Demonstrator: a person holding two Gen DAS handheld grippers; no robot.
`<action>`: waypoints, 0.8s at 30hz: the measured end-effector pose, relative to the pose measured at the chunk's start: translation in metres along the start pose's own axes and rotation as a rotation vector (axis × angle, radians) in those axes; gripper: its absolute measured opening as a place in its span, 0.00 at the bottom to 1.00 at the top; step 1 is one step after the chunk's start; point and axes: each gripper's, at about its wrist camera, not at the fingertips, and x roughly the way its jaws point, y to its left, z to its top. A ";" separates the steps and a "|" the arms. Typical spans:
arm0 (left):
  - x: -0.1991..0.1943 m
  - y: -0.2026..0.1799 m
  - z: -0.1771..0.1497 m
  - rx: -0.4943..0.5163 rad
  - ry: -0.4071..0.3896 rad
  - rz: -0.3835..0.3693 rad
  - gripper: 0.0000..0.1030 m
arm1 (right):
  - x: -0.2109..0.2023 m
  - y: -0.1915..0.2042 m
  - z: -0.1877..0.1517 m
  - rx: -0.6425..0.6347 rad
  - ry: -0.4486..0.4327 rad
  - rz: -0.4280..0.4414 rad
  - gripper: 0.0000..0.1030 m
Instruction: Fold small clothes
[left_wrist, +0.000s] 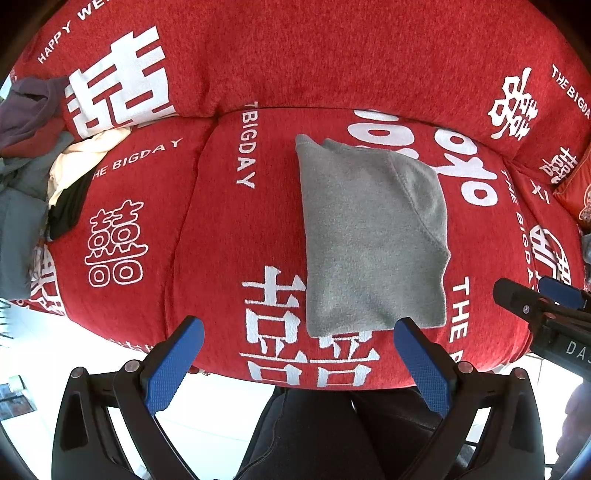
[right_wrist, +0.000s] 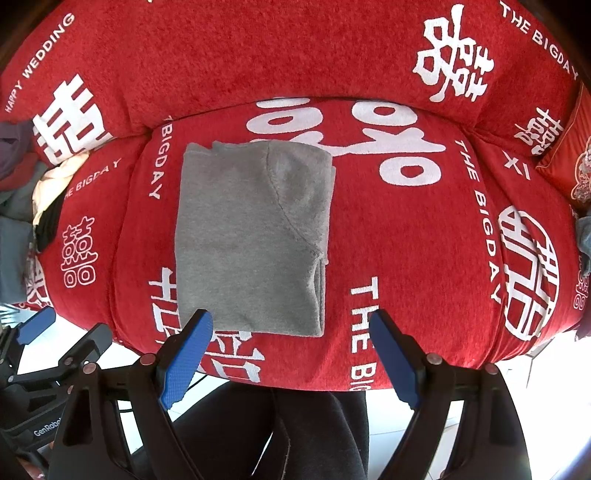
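Observation:
A small grey fleece garment (left_wrist: 373, 236) (right_wrist: 251, 236) lies folded into a flat rectangle on the red sofa seat (left_wrist: 229, 229) (right_wrist: 406, 240). My left gripper (left_wrist: 299, 328) hangs above the seat's front edge, open, its blue pads apart and nothing between them; the garment's near edge sits just beyond its right pad. My right gripper (right_wrist: 291, 325) is open too, hovering over the garment's near right corner, with nothing held. The right gripper's tip (left_wrist: 535, 299) shows at the right edge of the left wrist view, and the left gripper's tip (right_wrist: 37, 325) at the left of the right wrist view.
A pile of loose clothes (left_wrist: 40, 166) (right_wrist: 33, 184) in grey, cream, black and purple lies at the sofa's left end. A red cushion (right_wrist: 569, 166) stands at the right. A person's dark-trousered legs (left_wrist: 332, 435) are below the seat's front edge, over a pale floor.

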 end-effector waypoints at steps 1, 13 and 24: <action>0.000 0.000 0.000 0.001 0.000 0.000 1.00 | 0.000 0.000 0.000 -0.001 0.001 0.000 0.86; 0.000 0.000 0.000 0.001 -0.002 0.001 1.00 | 0.001 0.001 0.001 0.004 0.001 -0.002 0.86; 0.000 -0.001 0.000 0.003 -0.002 0.003 1.00 | 0.000 0.002 0.002 0.004 0.001 -0.002 0.86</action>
